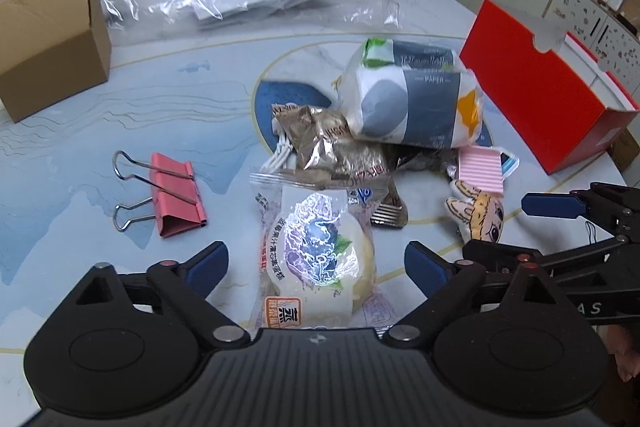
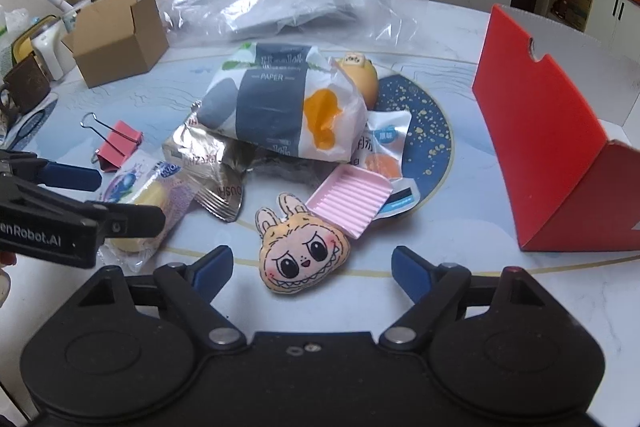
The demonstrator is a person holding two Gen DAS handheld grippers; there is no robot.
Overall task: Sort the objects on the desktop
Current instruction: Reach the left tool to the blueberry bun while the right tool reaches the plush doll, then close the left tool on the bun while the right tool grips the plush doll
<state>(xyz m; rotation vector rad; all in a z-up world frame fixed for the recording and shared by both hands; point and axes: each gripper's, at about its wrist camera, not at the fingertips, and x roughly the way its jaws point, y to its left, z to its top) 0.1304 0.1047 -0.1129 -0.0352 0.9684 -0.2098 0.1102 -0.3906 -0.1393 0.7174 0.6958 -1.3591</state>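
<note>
Left wrist view: left hand-held gripper (image 1: 316,261) spread around wrapped bun (image 1: 318,259) on counter (image 1: 72,163), pads clear. Right wrist view: right hand-held gripper (image 2: 312,269) spread around plush face (image 2: 302,253), not touching.

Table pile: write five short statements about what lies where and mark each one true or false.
1. The tissue pack lies on top of the pile. True.
2. The pink binder clip sits inside the cardboard box. False: it lies on the table, apart from the box.
3. The plush face lies between the right gripper's open jaws. True.
4. The red box is closed. False: its lid stands up.
5. The left gripper clamps the bun packet. False: pads stand clear of it.
</note>
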